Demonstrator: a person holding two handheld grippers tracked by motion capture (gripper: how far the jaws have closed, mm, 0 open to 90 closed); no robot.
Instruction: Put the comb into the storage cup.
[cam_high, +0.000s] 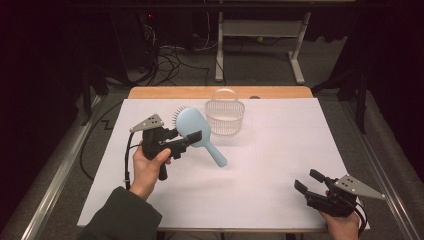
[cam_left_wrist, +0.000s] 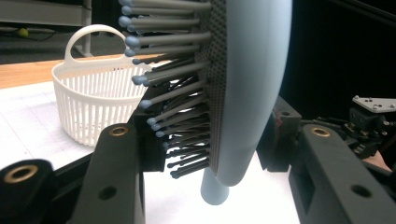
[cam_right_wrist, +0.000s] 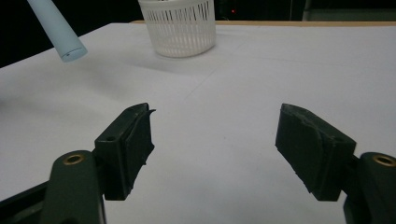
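A light blue hairbrush (cam_high: 196, 131) hangs above the white table sheet, left of centre, its handle slanting down to the right. My left gripper (cam_high: 192, 138) is shut on the brush head. In the left gripper view the brush (cam_left_wrist: 252, 88) stands upright between the jaws, bristles pointing left. A white slatted basket (cam_high: 225, 115) with a hoop handle stands just behind and right of the brush; it appears again as the basket (cam_left_wrist: 95, 100) and the basket (cam_right_wrist: 180, 25). My right gripper (cam_high: 308, 181) rests open near the front right corner, nothing between its fingers. The brush handle tip (cam_right_wrist: 63, 39) shows top left.
The white sheet (cam_high: 270, 150) covers a wooden table whose far edge (cam_high: 220, 92) stays bare. Beyond it stand a desk frame (cam_high: 260, 35) and floor cables. Metal rails run along both sides of the table.
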